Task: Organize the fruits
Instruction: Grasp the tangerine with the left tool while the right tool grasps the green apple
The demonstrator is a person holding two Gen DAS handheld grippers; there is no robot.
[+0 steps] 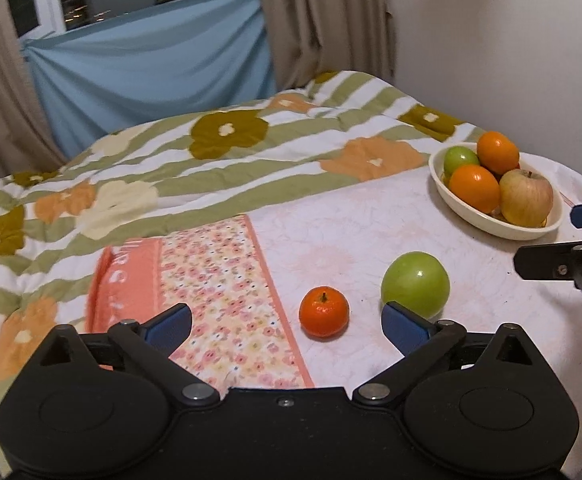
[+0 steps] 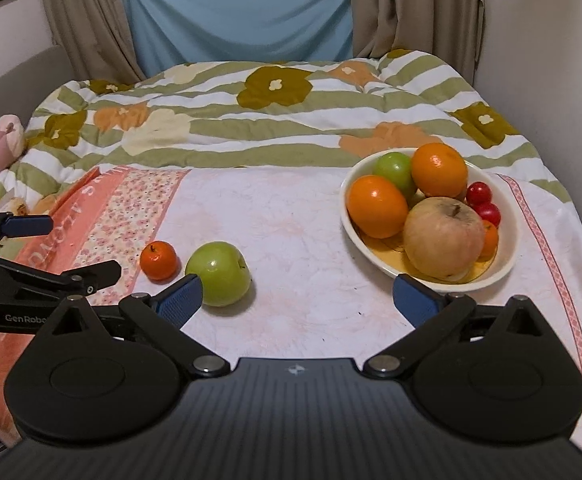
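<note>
A small mandarin [image 1: 324, 311] and a green apple [image 1: 415, 285] lie loose on the pale towel; they also show in the right wrist view as the mandarin [image 2: 158, 260] and the apple [image 2: 218, 273]. A cream bowl [image 1: 451, 196] [image 2: 509, 268] holds two oranges, a small green apple, a russet apple and small red fruits. My left gripper [image 1: 287, 326] is open and empty, with the mandarin just ahead between its fingers. My right gripper [image 2: 297, 298] is open and empty, between the green apple and the bowl.
A flowered, striped quilt [image 2: 275, 120] covers the bed behind the towel. Curtains and a blue cloth [image 2: 235, 12] hang at the back. A wall stands close on the right. The towel's right edge [image 2: 563, 288] drops off beside the bowl.
</note>
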